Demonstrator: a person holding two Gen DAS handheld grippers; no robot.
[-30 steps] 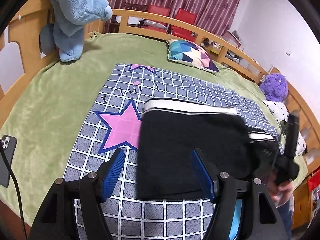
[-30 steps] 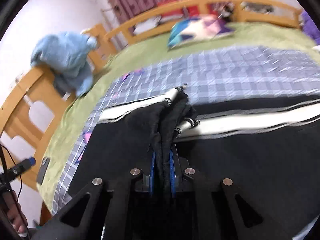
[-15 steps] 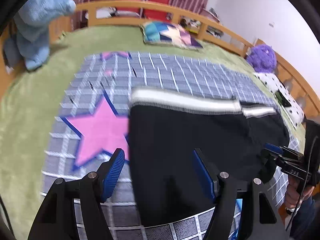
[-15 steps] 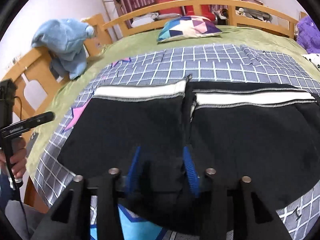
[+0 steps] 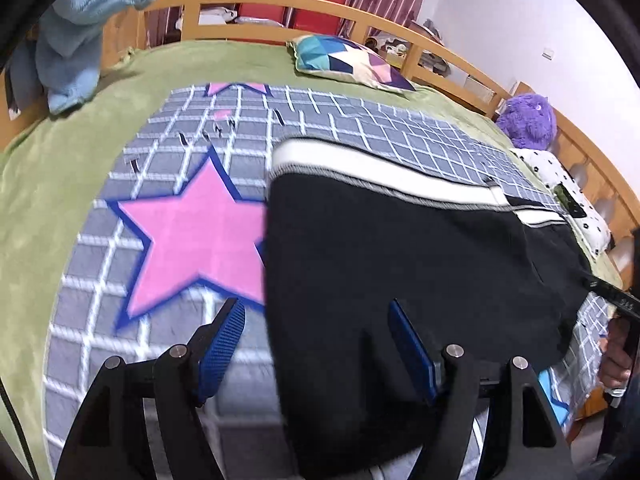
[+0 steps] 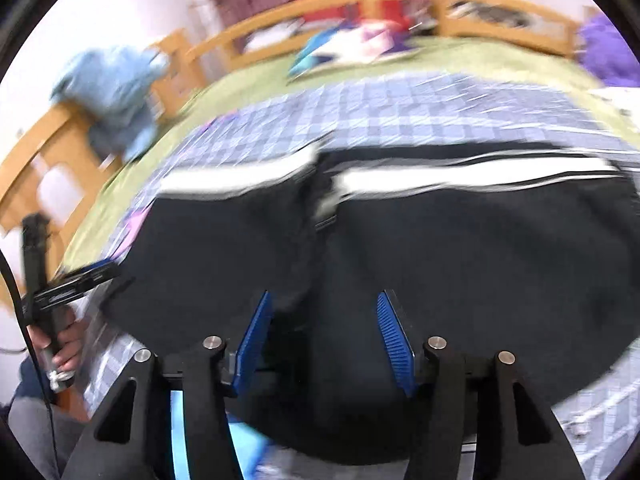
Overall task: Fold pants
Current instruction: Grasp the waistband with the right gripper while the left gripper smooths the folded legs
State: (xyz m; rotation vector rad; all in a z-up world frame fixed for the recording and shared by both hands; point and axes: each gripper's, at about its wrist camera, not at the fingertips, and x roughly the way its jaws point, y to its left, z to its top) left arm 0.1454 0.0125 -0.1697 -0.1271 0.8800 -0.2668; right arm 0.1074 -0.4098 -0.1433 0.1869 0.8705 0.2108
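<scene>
The black fabric pants with a white side stripe [image 5: 400,248] lie flat on a grey checked blanket with pink stars [image 5: 192,232], which covers a green bedspread [image 5: 52,168] on a wooden-railed bed [image 5: 360,8]. In the left wrist view the garment fills the lower right half of the frame. Its long axis runs from left to right across the picture, the white stripe [image 5: 360,168] marking its far long edge and the left end cut square beside the large pink star [image 5: 200,236].

The left gripper [image 5: 316,344] sits at the bottom centre, its jaws opening; the blue ribbed pads stand wide apart, the left one over the blanket and the right one over the black cloth, straddling the garment's left edge without pressing it. The right gripper [image 6: 326,338] in its own view also has jaws opening, pads apart above black cloth, gripping nothing.

The right wrist view [image 6: 400,240] is blurred, yet it alone shows a seam or fold [image 6: 320,200] splitting the pants into two panels at mid-frame, and the person's hand [image 6: 64,344] on the other tool at lower left. Only the left wrist view shows clearly the geometric-patterned cushion [image 5: 352,64], the purple plush toy [image 5: 528,120], the light blue fleece garment [image 5: 88,28] on the rail at upper left, and a hand [image 5: 616,360] at the right edge.
</scene>
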